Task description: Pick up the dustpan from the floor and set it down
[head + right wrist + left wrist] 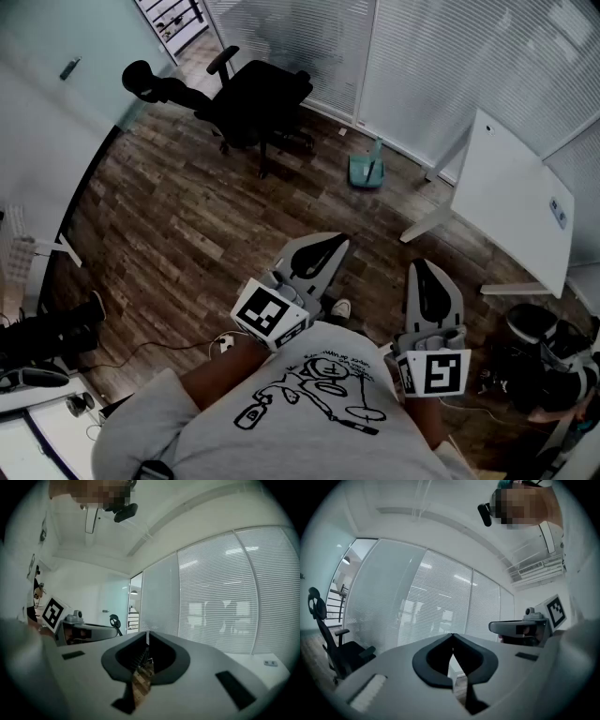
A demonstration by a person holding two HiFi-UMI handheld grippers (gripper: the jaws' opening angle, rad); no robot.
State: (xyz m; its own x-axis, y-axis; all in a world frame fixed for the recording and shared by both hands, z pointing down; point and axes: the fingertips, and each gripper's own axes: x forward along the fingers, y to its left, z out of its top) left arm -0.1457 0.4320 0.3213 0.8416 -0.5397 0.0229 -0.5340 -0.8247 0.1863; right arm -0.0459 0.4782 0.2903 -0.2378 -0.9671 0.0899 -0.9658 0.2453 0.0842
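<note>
While dustpan (367, 169) lies on floor (187, 225) by blinds (441, 56), well ahead of both jaw pairs, nothing is done yet. Left gripper (330, 246): jaws together, empty. Right gripper (421, 270): jaws together, empty. Remaining, by my judgement: approach, open, grasp, lift, set down.

The small teal plastic dustpan (367, 171) on the brown wooden floor (178, 234) shows too small to tell its details. The white flat table (511, 192) is cut by the right edge. The dark heap of things (548, 361) below it is too dim to name.
</note>
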